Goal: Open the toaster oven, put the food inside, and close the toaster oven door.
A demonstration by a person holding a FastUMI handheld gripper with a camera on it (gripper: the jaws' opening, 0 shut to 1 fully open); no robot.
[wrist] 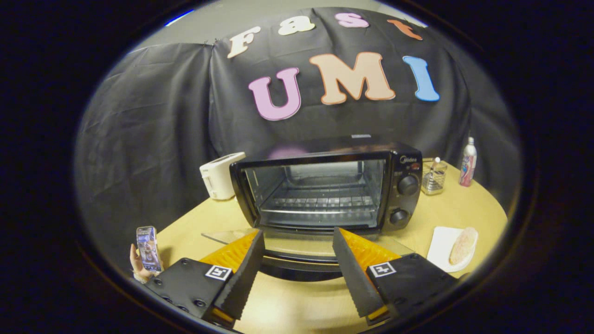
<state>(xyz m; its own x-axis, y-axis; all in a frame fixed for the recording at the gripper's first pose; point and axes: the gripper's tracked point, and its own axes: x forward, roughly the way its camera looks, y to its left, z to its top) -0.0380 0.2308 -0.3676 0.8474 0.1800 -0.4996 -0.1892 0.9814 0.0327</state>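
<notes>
The black toaster oven (332, 183) sits on a light wooden table (297, 301), just ahead of the gripper (299, 243). Its glass door (306, 248) is folded all the way down and lies flat on the table, sticking out toward the gripper, so the inside of the oven can be seen. A wire rack (320, 203) sits inside. Two round knobs (403, 199) are on the front of the oven, on its right side, one above the other. The gripper's two fingers are spread wide apart and hold nothing. The dark handle (301, 268) at the front edge of the door lies between the two fingers, and the fingertips sit over the door's two sides. You cannot tell if the fingers touch the door. The food (463, 246) is a flat, pale brown piece that lies on a white plate (441, 246). The plate is on the table to the right of the oven, beside the right finger and apart from it. A white toaster (220, 175) stands just to the left of the oven, near the black cloth wall. To the right of the oven, farther back, stand a small clear holder (434, 176) and a bottle (468, 162) with a white cap. A hand (139, 264) holds up a phone (148, 248) to the left of the left finger.
</notes>
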